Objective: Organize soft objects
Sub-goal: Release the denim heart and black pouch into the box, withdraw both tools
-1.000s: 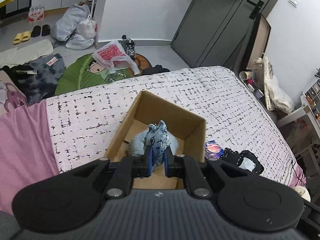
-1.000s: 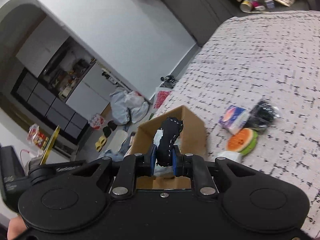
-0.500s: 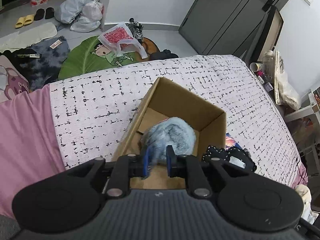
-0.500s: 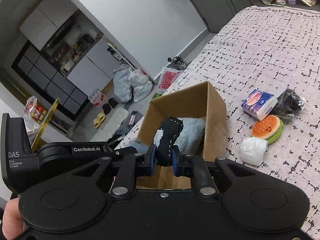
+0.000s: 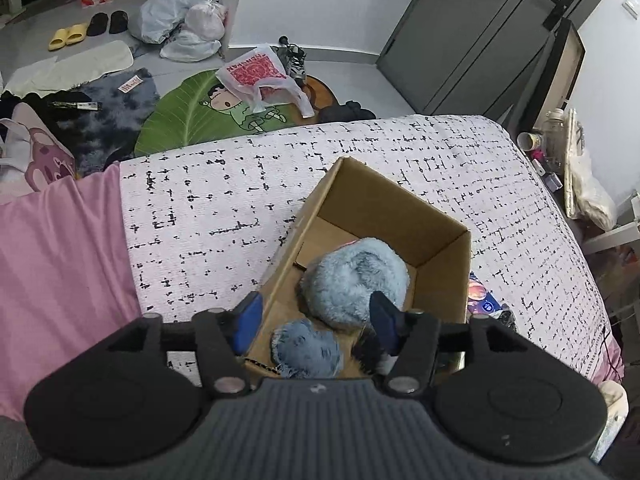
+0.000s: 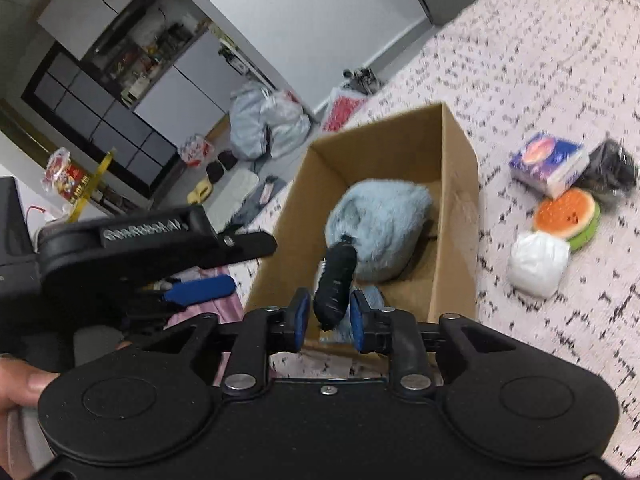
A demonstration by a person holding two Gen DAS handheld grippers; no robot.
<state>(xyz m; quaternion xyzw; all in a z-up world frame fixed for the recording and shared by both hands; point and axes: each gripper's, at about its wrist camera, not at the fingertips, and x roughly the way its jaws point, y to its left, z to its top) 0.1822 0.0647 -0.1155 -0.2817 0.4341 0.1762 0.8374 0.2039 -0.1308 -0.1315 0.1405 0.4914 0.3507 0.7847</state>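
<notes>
One cardboard box (image 5: 384, 216), open-topped, on the bed (image 5: 208, 216). Inside, two fluffy blue plush pieces: a large rounded one (image 5: 354, 280) and a smaller tuft (image 5: 306, 354) nearer the left gripper (image 5: 314, 320). Beside the box on the bedspread, four loose items: one tissue pack (image 6: 548, 162), one burger-shaped squishy (image 6: 566, 214), one white soft lump (image 6: 538, 262), one black crinkled bundle (image 6: 610, 168), blurred.

Versus half a second ago: left jaws, then pressed on the blue plush, now spread wide with nothing between them, plush lying released on the box floor. Right gripper (image 6: 326, 318) jaws, then tight on the black soft toy (image 6: 334, 284), now slightly parted; contact with the toy cannot be told. Toy upright over the near end of the box.

Materials: box of plain brown corrugated card, straight-walled. Plush long-piled, shaggy. Black toy elongated, with pale stitch marks along its edge. Bedspread pale, woven, with black dash pattern; pink sheet (image 5: 60, 248) smooth at its left. Finger pads (image 5: 248, 322) blue, gripper bodies matte black.
</notes>
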